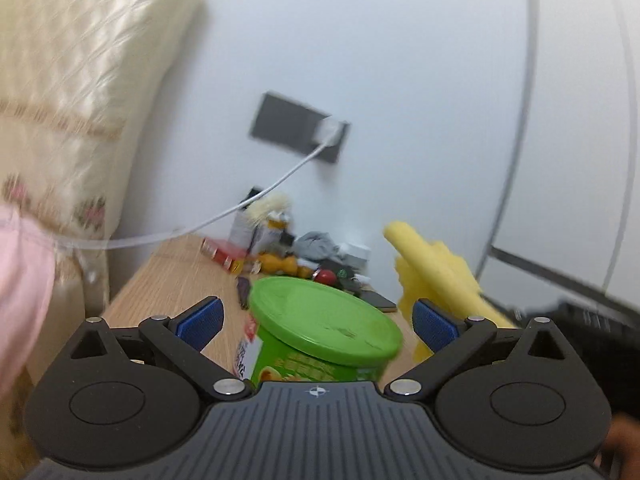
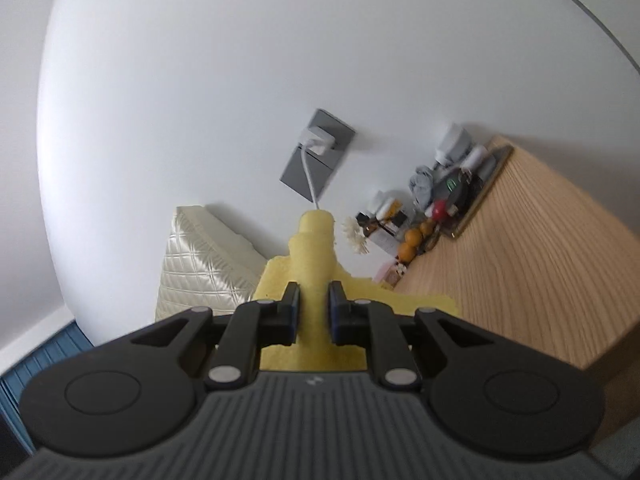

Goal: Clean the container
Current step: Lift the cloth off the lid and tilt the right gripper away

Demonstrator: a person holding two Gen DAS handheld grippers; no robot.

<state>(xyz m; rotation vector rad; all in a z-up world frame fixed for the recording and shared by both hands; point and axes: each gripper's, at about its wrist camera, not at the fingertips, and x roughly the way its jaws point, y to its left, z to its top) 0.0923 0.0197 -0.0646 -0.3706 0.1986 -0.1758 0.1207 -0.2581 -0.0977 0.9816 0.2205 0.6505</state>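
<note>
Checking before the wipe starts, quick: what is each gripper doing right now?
Left gripper: jaws wide around the green-lidded container; whether the pads press it cannot be told.
Right gripper: shut on the yellow cloth.

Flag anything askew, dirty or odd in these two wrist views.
The green plastic lid of the cylindrical snack container has dark smudges on top. The yellow sponge cloth in the right gripper has ragged edges. Nothing looks spilled.

Soft even daylight, motion blur in the left view, fisheye bending at edges.
</note>
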